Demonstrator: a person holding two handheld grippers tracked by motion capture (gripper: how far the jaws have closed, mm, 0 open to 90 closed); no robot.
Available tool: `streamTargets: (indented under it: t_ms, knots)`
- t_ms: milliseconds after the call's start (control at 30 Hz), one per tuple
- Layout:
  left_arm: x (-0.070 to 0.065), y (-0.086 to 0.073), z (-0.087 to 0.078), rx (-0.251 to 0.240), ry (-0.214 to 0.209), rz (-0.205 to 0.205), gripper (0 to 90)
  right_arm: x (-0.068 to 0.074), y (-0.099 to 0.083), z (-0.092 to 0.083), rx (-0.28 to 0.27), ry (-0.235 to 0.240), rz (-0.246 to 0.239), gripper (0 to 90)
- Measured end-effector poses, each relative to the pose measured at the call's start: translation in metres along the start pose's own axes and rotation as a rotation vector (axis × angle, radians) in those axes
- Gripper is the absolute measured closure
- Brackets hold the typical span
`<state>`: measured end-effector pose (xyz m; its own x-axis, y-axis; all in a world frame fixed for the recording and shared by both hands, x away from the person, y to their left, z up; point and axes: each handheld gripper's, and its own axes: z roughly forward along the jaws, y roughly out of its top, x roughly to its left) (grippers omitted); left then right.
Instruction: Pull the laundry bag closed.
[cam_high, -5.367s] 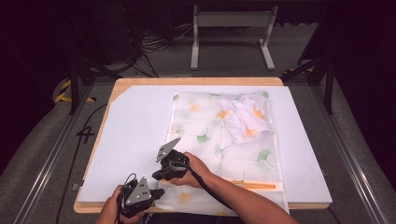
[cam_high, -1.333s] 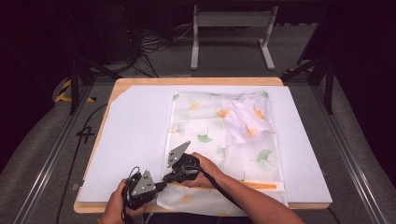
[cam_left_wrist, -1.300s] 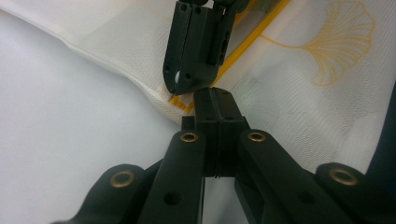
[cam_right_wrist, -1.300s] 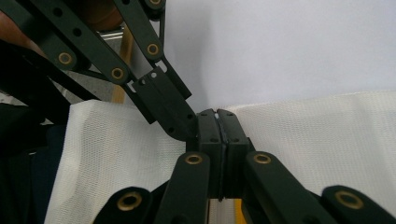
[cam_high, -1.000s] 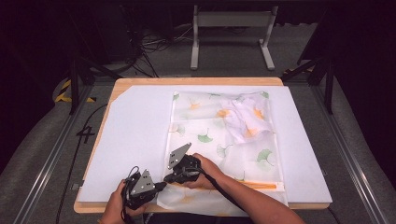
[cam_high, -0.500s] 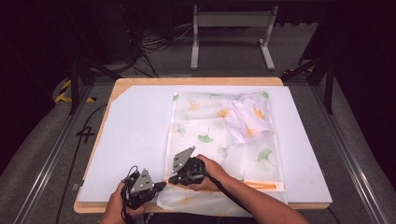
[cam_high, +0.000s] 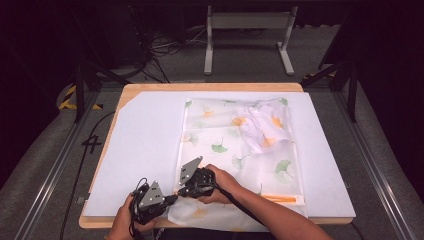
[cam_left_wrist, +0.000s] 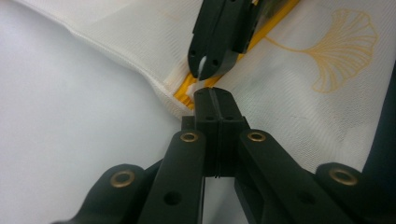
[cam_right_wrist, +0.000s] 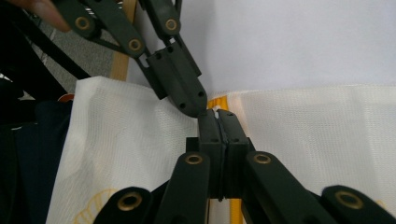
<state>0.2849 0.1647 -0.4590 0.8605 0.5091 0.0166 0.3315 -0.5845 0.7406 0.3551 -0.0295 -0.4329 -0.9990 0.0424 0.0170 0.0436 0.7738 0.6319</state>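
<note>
The mesh bag (cam_high: 240, 150) lies flat on the white board (cam_high: 145, 145), right of centre, with its near corner hanging over the front edge. It is translucent white with a green and orange leaf print, and a crumpled white cloth (cam_high: 265, 125) shows inside its far right part. An orange zipper (cam_left_wrist: 187, 91) runs along the near end of the bag.

The left gripper (cam_left_wrist: 212, 95) sits at the near left corner of the bag, jaws pressed together on the zipper's end at the fabric edge. The right gripper (cam_right_wrist: 217, 116) meets it tip to tip, jaws likewise closed, on a small white tab (cam_left_wrist: 201, 67) at the zipper. In the high view both grippers lie close together at the front edge of the board, each held in one hand.

The board rests on a wooden table (cam_high: 200, 87).
</note>
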Motion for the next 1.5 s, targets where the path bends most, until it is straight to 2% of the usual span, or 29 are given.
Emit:
streamTargets:
  t_ms: [133, 233, 367, 600, 700, 767, 867, 1500]
  knots:
    - [0.0, 0.0, 0.0, -0.001, 0.0, 0.002, 90.0, -0.004, 0.003, 0.0, -0.006, 0.008, 0.011, 87.2]
    - [0.0, 0.0, 0.0, 0.003, 0.0, 0.004, 90.0, -0.004, 0.006, 0.004, 0.037, 0.008, -0.008, 83.6]
    - [0.0, 0.0, 0.0, 0.001, -0.002, -0.003, 90.0, -0.008, 0.006, 0.006, 0.018, 0.026, 0.003, 90.0]
    - [0.0, 0.0, 0.0, 0.001, 0.0, -0.007, 90.0, -0.005, 0.004, 0.006, 0.026, 0.006, -0.009, 90.0]
    - [0.0, 0.0, 0.0, 0.003, 0.004, -0.013, 90.0, -0.001, 0.002, 0.001, 0.036, 0.001, -0.036, 90.0]
    - [0.0, 0.0, 0.0, 0.006, 0.004, -0.02, 90.0, 0.0, 0.001, 0.0, 0.034, 0.001, -0.03, 90.0]
    - [0.0, 0.0, 0.0, 0.005, 0.005, -0.023, 90.0, 0.002, -0.002, 0.0, 0.041, -0.003, -0.047, 90.0]
    - [0.002, -0.001, 0.0, 0.0, -0.006, -0.027, 90.0, 0.003, -0.016, -0.02, 0.075, -0.017, -0.053, 90.0]
